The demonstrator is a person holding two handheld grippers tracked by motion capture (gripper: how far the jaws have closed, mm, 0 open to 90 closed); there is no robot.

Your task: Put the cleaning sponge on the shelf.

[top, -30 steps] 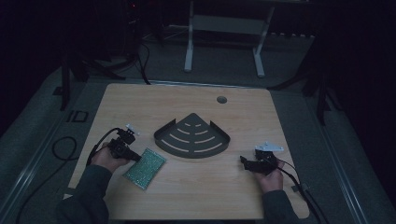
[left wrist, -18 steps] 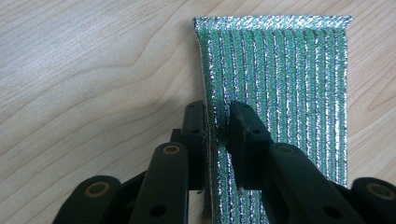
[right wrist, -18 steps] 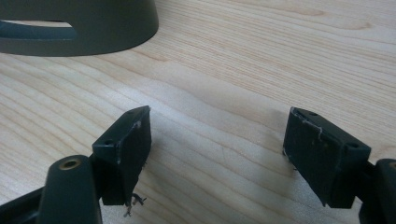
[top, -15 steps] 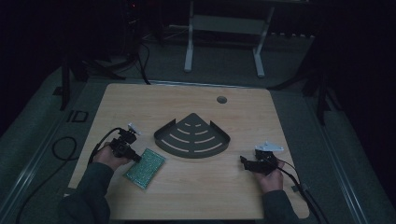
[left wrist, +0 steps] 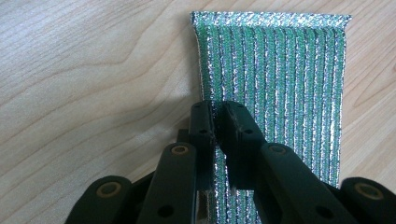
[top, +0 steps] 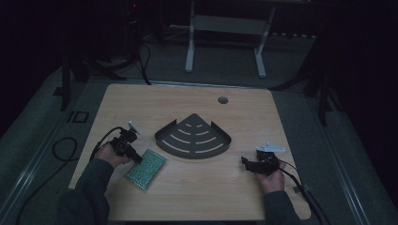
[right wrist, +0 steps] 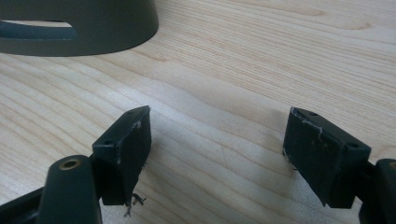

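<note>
A: Item one, the left gripper (left wrist: 215, 126). We log its two black jaws pressed together on the near left edge of the green scouring cloth (left wrist: 275, 84), a thin fold of the fabric pinched between the pads. In the high view we find this gripper (top: 126, 144) at the near left of the table, in the person's left hand (top: 111, 153), with the cloth (top: 146, 168) running from its tip toward the near edge.

B: And the cloth itself?

A: Rectangular, green with silvery metallic ribs running lengthwise, lying flat on the wooden table (top: 141, 108). Its far end is a straight hemmed edge. We read no label, brand or lettering on it.

B: Item two?

A: The right gripper (right wrist: 217, 149). We record its jaws spread wide apart, with bare wood between them and nothing held. A short frayed wisp hangs under the left pad. From above, this gripper (top: 256, 164) sits at the near right of the table in the person's right hand (top: 271, 174), pointing left, a grey plate on top.

B: What lies between the two?

A: A dark corner shelf tray (top: 193, 139), fan-shaped with curved slots, at the table's middle. It is just beyond and to the right of the cloth, not touching it. Its rounded wall (right wrist: 84, 28) appears at the upper left of the right gripper view, well clear of those jaws. We see no writing on it.

B: Anything further out?

A: A round cable hole (top: 223, 100) near the table's far edge.
</note>
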